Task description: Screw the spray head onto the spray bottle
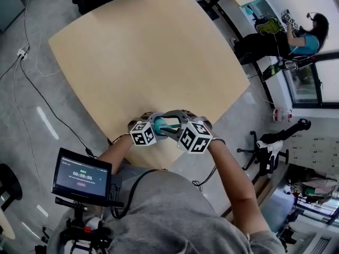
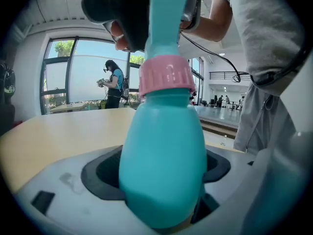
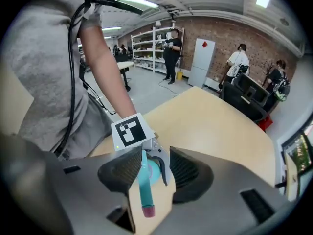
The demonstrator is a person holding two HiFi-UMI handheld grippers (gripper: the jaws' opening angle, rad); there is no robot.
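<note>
A teal spray bottle [image 2: 164, 155] with a pink collar [image 2: 166, 75] stands upright between the black pads of my left gripper [image 2: 164, 175], which press on its sides. The teal spray head [image 2: 166, 23] sits on the neck. In the right gripper view I look down on the spray head [image 3: 145, 190] and its pink-tipped nozzle [image 3: 148, 210]. It lies between the jaws of my right gripper [image 3: 146, 173], close to the left pad [image 3: 120, 173], with a gap on the other side. In the head view the left gripper [image 1: 159, 123] and right gripper [image 1: 172, 125] meet around the bottle [image 1: 168, 125] at the near edge of the wooden table [image 1: 148, 62].
A small monitor [image 1: 81, 177] on a rig stands at my lower left. Cables [image 1: 32, 83] run over the floor to the left. A seated person [image 1: 302, 38] and an office chair [image 1: 265, 150] are on the right. Several people [image 3: 171, 45] stand near shelves and a brick wall.
</note>
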